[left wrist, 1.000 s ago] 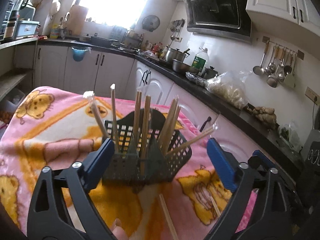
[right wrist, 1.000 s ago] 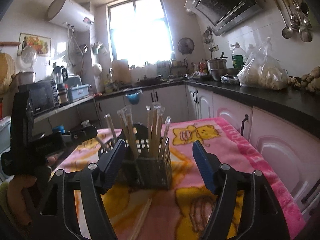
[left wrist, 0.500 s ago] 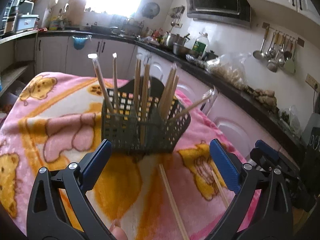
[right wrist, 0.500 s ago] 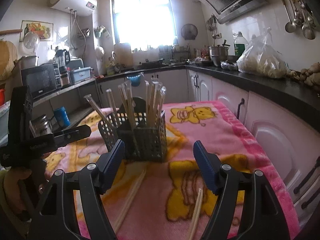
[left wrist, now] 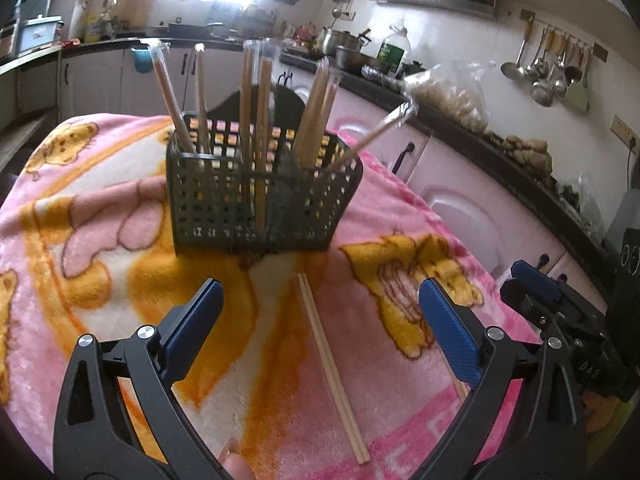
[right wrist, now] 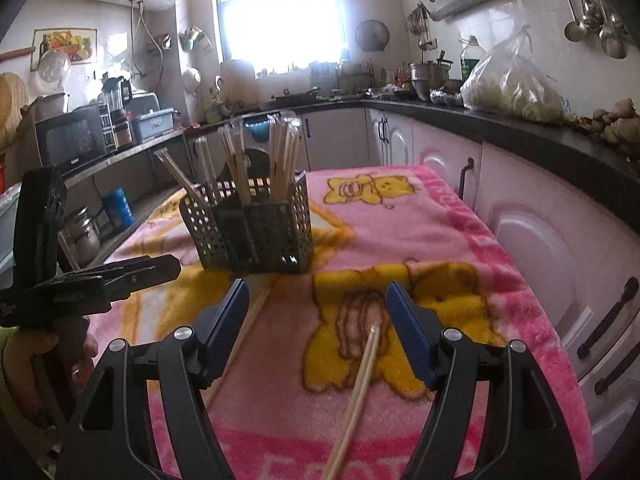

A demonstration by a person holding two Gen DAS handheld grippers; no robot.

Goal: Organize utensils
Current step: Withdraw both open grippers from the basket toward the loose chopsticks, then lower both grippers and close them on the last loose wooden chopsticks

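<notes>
pulled back from the black mesh utensil caddy [left wrist: 262, 196] compared with a second ago, both grippers, so more of the pink teddy-bear blanket [left wrist: 100, 280] showing now in front of it. left gripper [left wrist: 320, 330] spread wide, nothing between the blue pads [left wrist: 192, 328], hovering above the blanket. bare pair of wooden chopsticks [left wrist: 330, 364] lying flat right in the gap between those jaws, running from just short of the caddy toward the camera, not touched by either pad. right gripper [right wrist: 316, 330] also wide open and empty. wrapped chopstick pair [right wrist: 356, 396] on the blanket right between its jaws, pointing toward the caddy, tip sitting on a yellow bear print. same bare pair visible in the right wrist view too [right wrist: 236, 340], partly hidden behind the left-side pad, angled up to the caddy base. caddy standing upright mid-table, well ahead of both grippers, stuffed with wrapped chopsticks [left wrist: 256, 120] poking up from its compartments, one leaning far out to the right side. fingertip [left wrist: 234, 456] peeking in at the bottom edge of the left view. kitchen counter [right wrist: 520, 128] off to the right.
</notes>
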